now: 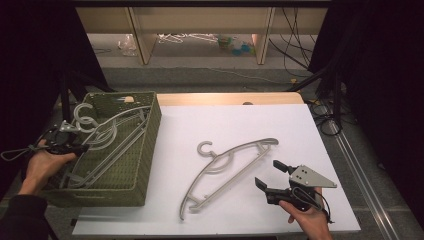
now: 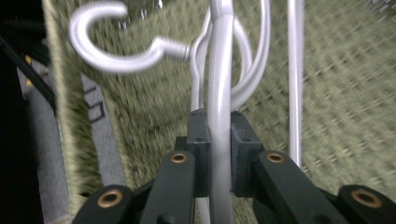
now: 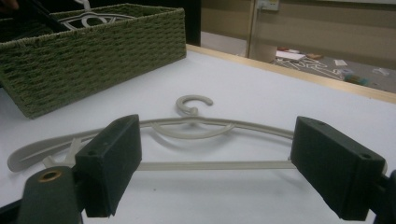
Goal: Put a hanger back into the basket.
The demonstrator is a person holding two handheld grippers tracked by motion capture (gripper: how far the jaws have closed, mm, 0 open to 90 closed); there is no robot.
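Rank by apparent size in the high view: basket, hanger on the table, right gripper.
1. Basket, the largest.
2. Hanger on the table: long but thin, so it covers less.
3. Right gripper, jaws open, the smallest.
The gripper sits nearer the camera, yet it looks smallest anyway.

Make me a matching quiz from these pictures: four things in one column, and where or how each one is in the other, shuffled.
Things:
1. left tool
2. right tool
3. green woven basket
4. loose grey plastic hanger

States:
A. lying flat on the white table cover
B. open, holding nothing
C. shut on a grey hanger
D. holding hangers, at the table's left

Pairs: 1-C, 2-B, 3-D, 4-A
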